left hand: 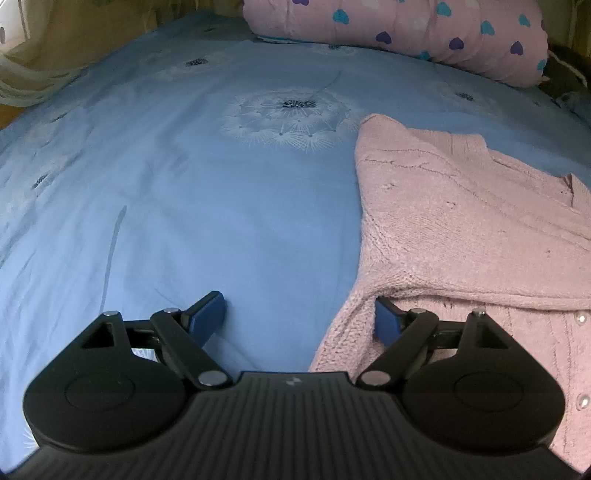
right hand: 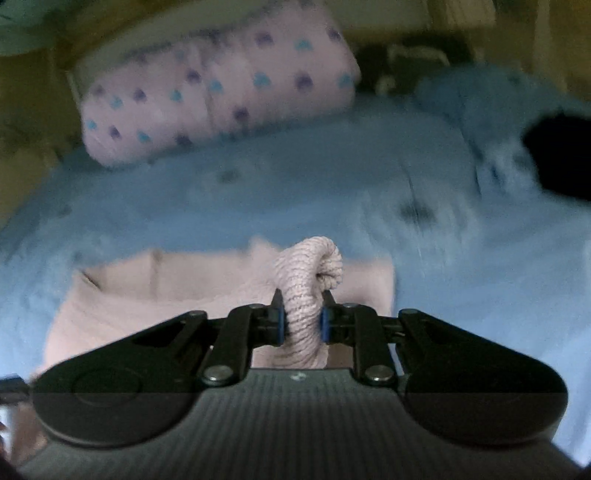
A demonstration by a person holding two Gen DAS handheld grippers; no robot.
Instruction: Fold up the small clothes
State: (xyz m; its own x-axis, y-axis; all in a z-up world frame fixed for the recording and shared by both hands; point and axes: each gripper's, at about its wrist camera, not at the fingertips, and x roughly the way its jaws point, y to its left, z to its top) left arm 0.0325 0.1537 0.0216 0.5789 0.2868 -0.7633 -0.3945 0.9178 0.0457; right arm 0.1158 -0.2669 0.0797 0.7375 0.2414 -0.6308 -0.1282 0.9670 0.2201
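Observation:
A pale pink knitted cardigan (left hand: 461, 229) lies on the blue bed sheet (left hand: 184, 184), at the right of the left wrist view, with small pearl buttons near its lower right. My left gripper (left hand: 299, 319) stands open low over the sheet; its right finger (left hand: 386, 321) rests against the cardigan's left edge, and its left finger (left hand: 207, 314) is over bare sheet. In the blurred right wrist view my right gripper (right hand: 302, 321) is shut on a rolled ribbed cuff or hem (right hand: 306, 280) of the cardigan, lifted above the rest of the garment (right hand: 147, 299).
A pink quilt with blue and purple hearts (left hand: 406, 33) lies rolled along the head of the bed. A pale curtain (left hand: 33, 74) hangs at the far left. A dark shape (right hand: 561, 158) sits at the right of the bed in the right wrist view.

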